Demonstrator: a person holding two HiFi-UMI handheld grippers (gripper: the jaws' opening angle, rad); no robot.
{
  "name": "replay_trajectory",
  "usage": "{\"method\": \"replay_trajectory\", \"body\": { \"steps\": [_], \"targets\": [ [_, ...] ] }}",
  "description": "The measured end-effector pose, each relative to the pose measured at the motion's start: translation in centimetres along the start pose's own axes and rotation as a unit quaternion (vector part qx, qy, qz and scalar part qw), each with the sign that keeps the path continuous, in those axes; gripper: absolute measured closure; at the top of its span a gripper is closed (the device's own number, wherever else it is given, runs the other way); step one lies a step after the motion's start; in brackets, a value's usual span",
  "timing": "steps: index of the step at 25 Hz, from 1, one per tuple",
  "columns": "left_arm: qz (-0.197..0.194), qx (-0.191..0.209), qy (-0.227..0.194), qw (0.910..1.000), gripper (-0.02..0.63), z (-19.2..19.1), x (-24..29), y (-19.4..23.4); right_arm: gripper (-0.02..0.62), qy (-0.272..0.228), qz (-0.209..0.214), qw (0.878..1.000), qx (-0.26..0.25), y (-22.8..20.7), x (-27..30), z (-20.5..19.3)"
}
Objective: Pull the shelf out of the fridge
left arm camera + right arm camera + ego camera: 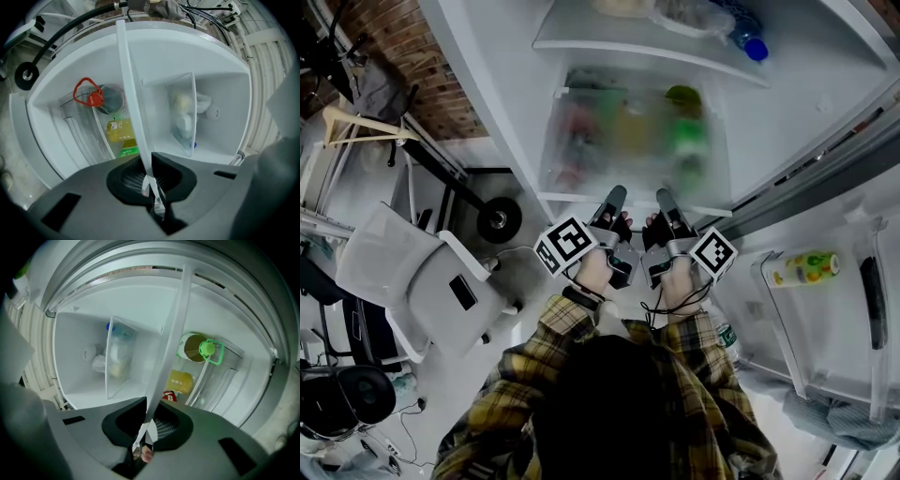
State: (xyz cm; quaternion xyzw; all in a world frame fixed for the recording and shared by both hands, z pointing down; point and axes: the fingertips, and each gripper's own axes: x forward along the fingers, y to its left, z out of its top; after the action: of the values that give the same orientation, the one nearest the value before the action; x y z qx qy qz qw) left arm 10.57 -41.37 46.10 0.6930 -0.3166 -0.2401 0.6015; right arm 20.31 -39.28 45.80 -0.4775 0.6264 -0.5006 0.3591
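Observation:
The fridge's lower glass shelf [572, 198] lies frosted over a drawer of bottles, its white front trim towards me. My left gripper [614, 200] and right gripper [667, 202] sit side by side at the middle of that trim. In the left gripper view the trim [129, 84] runs as a white strip down into the left gripper [151, 185], whose jaws are shut on it. In the right gripper view the same trim [171, 329] passes into the right gripper [146, 430], which is also shut on it. A person's hands hold both grippers.
An upper shelf [656, 42] carries a blue-capped bottle [750, 45]. Under the held shelf stand a red-capped bottle [93, 97] and a green-capped bottle [206, 348]. The open door [862, 309] at right holds a yellow-labelled bottle [803, 268]. A white chair [422, 281] stands at left.

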Motion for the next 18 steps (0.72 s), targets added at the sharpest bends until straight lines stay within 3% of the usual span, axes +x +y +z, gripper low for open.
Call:
{"method": "replay_trajectory", "body": {
  "steps": [18],
  "targets": [
    [0.004,0.001,0.000,1.0000,0.577,-0.01,0.05,-0.34,0.549,0.001,-0.006,1.000,-0.002,0.27,-0.04,0.15]
  ]
}}
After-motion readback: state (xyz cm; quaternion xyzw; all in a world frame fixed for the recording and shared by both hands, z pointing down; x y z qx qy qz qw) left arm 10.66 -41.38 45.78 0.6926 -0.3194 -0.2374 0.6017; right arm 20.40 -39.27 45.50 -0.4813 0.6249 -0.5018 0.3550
